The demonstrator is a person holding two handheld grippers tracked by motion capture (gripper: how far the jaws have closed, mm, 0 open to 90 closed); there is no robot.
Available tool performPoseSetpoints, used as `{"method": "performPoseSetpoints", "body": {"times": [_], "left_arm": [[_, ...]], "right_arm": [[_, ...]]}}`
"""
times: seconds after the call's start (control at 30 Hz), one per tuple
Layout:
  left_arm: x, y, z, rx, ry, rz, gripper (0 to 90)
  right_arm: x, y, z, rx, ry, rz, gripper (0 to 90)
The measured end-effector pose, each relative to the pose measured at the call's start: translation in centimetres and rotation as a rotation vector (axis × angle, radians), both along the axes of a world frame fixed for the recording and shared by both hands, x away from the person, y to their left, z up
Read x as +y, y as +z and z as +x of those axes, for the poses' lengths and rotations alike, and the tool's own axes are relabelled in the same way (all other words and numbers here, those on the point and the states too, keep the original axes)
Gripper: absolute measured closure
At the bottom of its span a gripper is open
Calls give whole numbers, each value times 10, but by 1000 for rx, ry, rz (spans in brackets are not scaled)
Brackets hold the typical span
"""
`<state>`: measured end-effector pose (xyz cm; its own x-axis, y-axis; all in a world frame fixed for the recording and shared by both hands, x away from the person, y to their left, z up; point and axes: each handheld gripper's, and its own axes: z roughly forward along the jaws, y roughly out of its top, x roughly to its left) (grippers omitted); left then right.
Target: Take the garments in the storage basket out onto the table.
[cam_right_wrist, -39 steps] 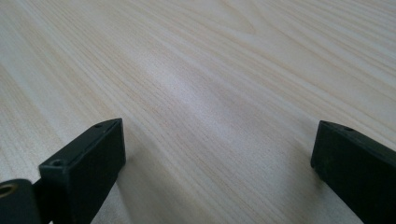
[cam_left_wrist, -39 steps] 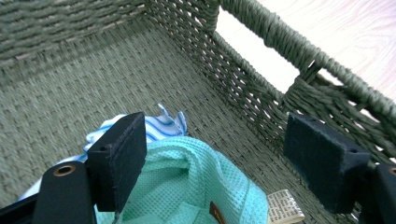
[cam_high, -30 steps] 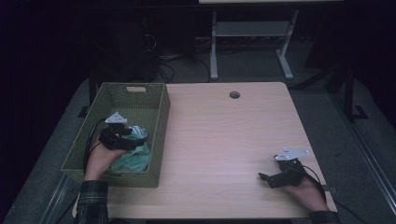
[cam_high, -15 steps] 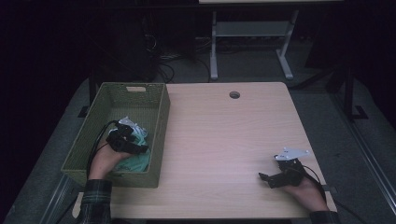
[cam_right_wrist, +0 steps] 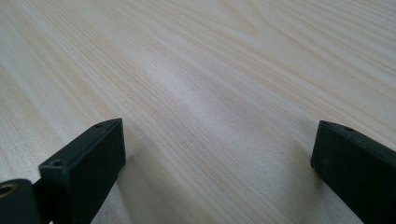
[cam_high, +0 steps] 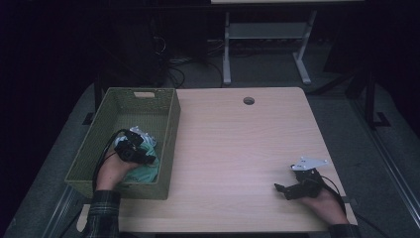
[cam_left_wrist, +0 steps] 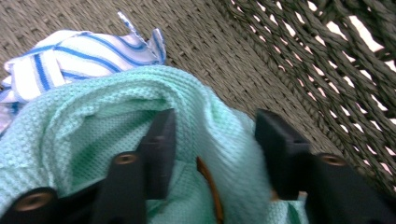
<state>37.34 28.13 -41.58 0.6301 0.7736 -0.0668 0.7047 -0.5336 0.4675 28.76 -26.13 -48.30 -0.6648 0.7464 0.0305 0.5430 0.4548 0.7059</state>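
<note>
My left gripper (cam_left_wrist: 210, 154) fingers straddle mint-green waffle cloth (cam_left_wrist: 93, 140) in woven olive basket (cam_high: 119, 106), not yet clenched; lift-out left; right gripper (cam_high: 285, 189) fingers released, idle on table (cam_high: 237, 148)

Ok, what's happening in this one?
A person works at a wooden table with tongs in each hand. The left tongs are down inside the green woven basket, their jaws set on either side of a fold of mint-green cloth, not visibly closed on it. A blue-striped white cloth lies beside it. The right tongs rest open on the bare tabletop, holding nothing.
</note>
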Motion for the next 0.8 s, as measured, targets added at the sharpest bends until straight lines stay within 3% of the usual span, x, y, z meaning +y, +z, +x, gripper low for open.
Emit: {"method": "performPoseSetpoints", "body": {"times": [0.07,0.13,0.23,0.43,0.5,0.53,0.7,0.77,0.8], "left_arm": [[0,1,0,-3,-5,5,580],[0,2,-1,3,-6,0,719],[1,5,-1,-5,5,-4,791],[7,13,-4,-56,48,-50,821],[12,19,-6,-92,71,-100,827],[12,19,-6,-92,71,-100,828],[20,28,-9,-145,90,-172,836],[23,32,-11,-173,89,-220,839],[23,32,-11,-173,89,-220,840]], "right_arm": [[0,0,0,0,0,0,29],[0,0,0,0,0,0,28],[0,0,0,0,0,0,28],[0,0,0,0,0,0,28],[0,0,0,0,0,0,29],[0,0,0,0,0,0,29],[0,0,0,0,-1,0,28],[0,0,0,0,-1,1,29],[0,0,0,0,-1,1,29]]}}
